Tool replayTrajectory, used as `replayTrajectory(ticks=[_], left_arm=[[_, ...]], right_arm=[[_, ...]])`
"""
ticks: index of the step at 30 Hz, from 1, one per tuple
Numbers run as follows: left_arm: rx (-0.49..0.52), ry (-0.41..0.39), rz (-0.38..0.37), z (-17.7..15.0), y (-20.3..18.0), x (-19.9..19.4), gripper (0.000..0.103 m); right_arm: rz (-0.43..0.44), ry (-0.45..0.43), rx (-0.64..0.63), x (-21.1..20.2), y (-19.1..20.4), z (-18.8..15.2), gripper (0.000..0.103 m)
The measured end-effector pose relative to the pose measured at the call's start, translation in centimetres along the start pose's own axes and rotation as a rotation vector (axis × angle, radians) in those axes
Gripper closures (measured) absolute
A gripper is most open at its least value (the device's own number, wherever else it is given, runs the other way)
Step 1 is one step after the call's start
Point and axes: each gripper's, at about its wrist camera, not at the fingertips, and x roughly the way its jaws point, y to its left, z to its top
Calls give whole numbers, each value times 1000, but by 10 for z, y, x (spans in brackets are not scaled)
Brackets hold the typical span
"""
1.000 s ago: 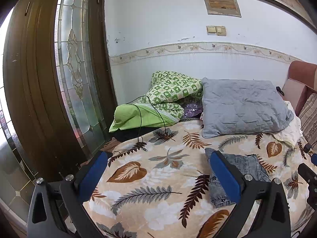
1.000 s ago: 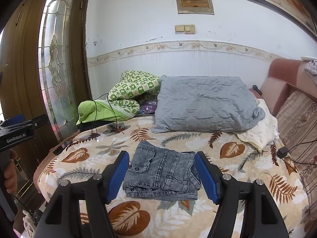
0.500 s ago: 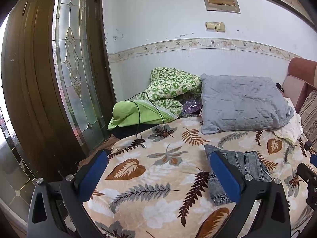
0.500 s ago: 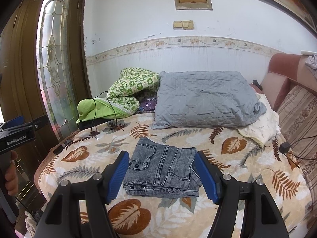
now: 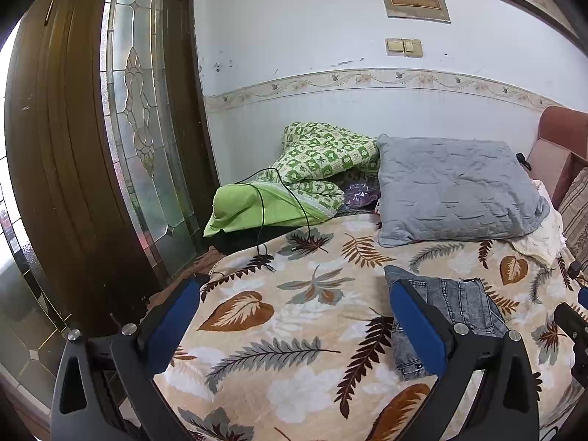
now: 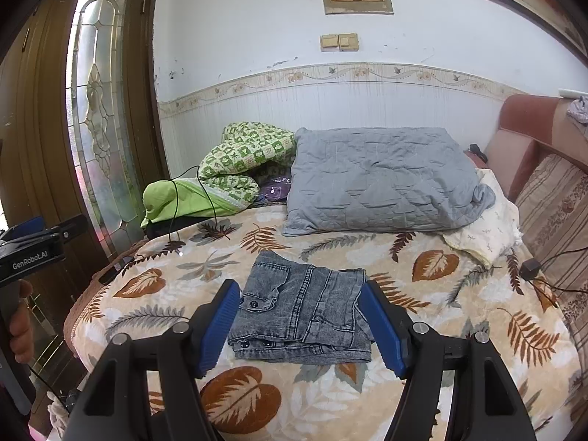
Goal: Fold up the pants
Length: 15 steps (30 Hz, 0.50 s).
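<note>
Two claws hang over a bed [image 6: 477, 294] covered in a leaf-print blanket, and neither has hold of anything. At the far left stands a dark wooden door [image 5: 73, 147] with a leaded glass panel. Next comes the left claw [image 5: 294, 316], its blue pads spread wide over bare blanket near the bed's left edge, gripping nothing. Behind it, against the wall, lies a green pillow [image 5: 250, 205] with a black cable [image 5: 279, 198] draped over it, and a green-and-white checked quilt [image 5: 327, 154] is bunched just beside that. Toward the middle, the folded grey denim pants [image 6: 301, 308] lie flat on the blanket in a compact rectangle, the buttoned waistband at the near-left corner. The right claw [image 6: 299, 325] is poised just short of them, its pads wide apart and framing the bundle from either side; whether they brush the cloth is hard to judge from this angle. Beyond the pants a large grey pillow [image 6: 378, 180] rests by the wall, with a cream cloth [image 6: 485, 231] at its right and a reddish headboard [image 6: 522, 136] farthest right.
</note>
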Motion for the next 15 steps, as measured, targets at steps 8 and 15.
replayTrajectory(ticks=[8, 15], left_arm=[[-1, 6, 15, -2, 2, 4, 0], [-6, 18, 32, -5, 5, 10, 0]], right_arm=[[4, 16, -7, 7, 0, -2, 31], [5, 28, -13, 11, 2, -4, 31]])
